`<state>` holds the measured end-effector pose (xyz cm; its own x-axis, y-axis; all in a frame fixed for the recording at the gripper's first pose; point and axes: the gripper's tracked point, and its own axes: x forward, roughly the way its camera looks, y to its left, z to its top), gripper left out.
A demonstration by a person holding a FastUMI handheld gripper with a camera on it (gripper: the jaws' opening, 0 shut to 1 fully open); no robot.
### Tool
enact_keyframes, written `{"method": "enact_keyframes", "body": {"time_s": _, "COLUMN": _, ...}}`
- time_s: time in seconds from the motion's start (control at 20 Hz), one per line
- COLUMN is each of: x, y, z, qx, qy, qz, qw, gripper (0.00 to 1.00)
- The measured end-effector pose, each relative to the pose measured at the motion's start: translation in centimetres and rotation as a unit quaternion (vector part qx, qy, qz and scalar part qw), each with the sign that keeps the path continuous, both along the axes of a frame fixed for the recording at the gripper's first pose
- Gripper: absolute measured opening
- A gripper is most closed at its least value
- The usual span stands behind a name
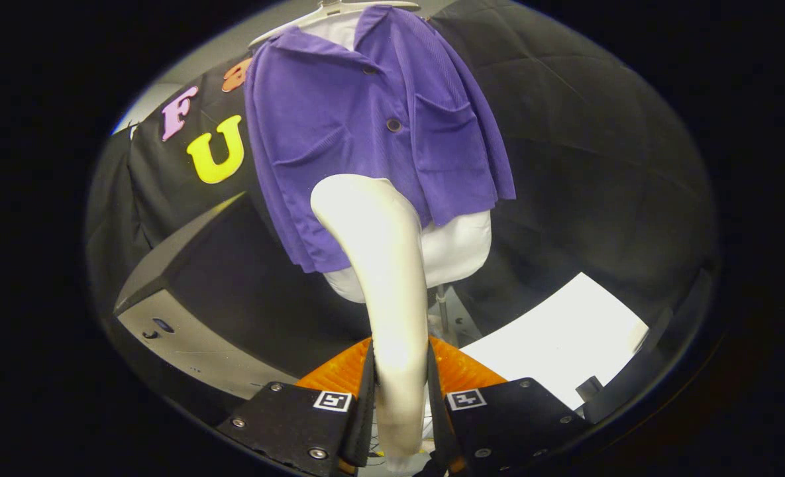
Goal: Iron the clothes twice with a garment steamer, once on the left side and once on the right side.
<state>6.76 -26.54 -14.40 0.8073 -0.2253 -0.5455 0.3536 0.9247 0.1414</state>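
Observation:
A purple short-sleeved shirt point(372, 132) with two chest pockets hangs on a white torso form point(458, 252) under a white hanger point(326, 13), straight ahead beyond the fingers. A cream-white garment steamer point(382, 265) stands up between the fingers, its handle pinched by both, its curved head in front of the shirt's lower hem near the middle. My gripper point(400, 377) is shut on the steamer's handle. Whether the steamer head touches the cloth I cannot tell.
A dark box-like cabinet with a grey side point(200, 298) stands to the left, close to the shirt's lower edge. A white sheet point(564, 338) lies on the surface to the right. The form's thin metal stand point(442, 311) rises below the torso.

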Motion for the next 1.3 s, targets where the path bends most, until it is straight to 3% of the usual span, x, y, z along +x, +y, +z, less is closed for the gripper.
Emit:
{"method": "enact_keyframes", "body": {"time_s": 0.65, "x": -5.9, "y": 10.9, "z": 9.7, "qx": -0.035, "qy": -0.108, "qz": 0.094, "qw": 0.989, "gripper": 0.38}}
{"method": "enact_keyframes", "body": {"time_s": 1.0, "x": -7.0, "y": 15.2, "z": 10.2, "qx": -0.03, "qy": -0.108, "qz": 0.14, "qw": 0.984, "gripper": 0.38}}
{"method": "enact_keyframes", "body": {"time_s": 1.3, "x": -7.3, "y": 16.4, "z": 10.2, "qx": -0.028, "qy": -0.101, "qz": 0.155, "qw": 0.982, "gripper": 0.38}}
